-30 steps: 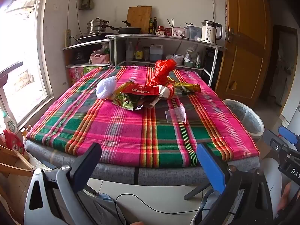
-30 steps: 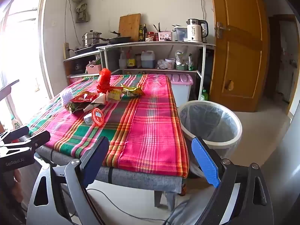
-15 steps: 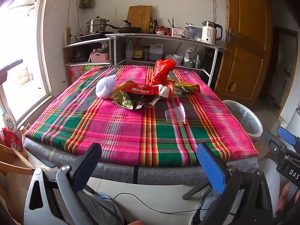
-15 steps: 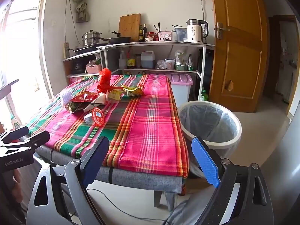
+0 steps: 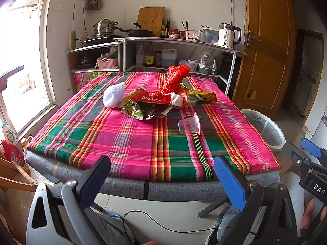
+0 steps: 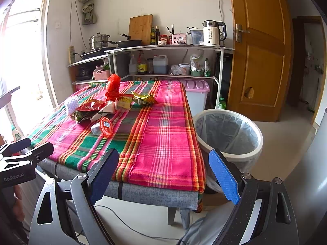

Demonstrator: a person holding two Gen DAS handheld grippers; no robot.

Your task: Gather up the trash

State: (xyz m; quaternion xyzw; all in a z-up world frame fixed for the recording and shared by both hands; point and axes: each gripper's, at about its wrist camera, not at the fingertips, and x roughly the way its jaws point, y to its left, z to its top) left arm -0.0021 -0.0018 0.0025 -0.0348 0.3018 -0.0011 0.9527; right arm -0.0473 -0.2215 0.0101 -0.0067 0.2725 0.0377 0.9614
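Kitchen corner, daylight from a left-hand window, plaid pink-and-green cloth over a low table [image 5: 130,143].

Left gripper [image 5: 162,175] spread wide, nothing between the blue pads, hanging off the near table edge. Right gripper [image 6: 163,175] equally wide and empty, off the near right corner. Both probably parked back here for a full view before a first pick.

Nearest piece: small clear plastic cup with a red lid [image 6: 104,127], on its side, alone on the cloth. Beyond it, mid-table, the main litter heap: red snack wrapper [image 5: 152,98], green foil wrapper [image 5: 134,110], white foam netting [image 5: 114,97] at the left end, crumpled red plastic bag [image 5: 174,79] standing tallest, yellow wrappers trailing right. Nothing collected yet, by the look of it.

Round white bin with clear liner [image 6: 227,134] on the floor just beside the right table edge, mouth open, presumably set there for short drops.

Far wall: shelf unit with pots, bottles, white electric kettle [image 6: 213,33]. No obstacle over the cloth; black cable on the floor underneath.
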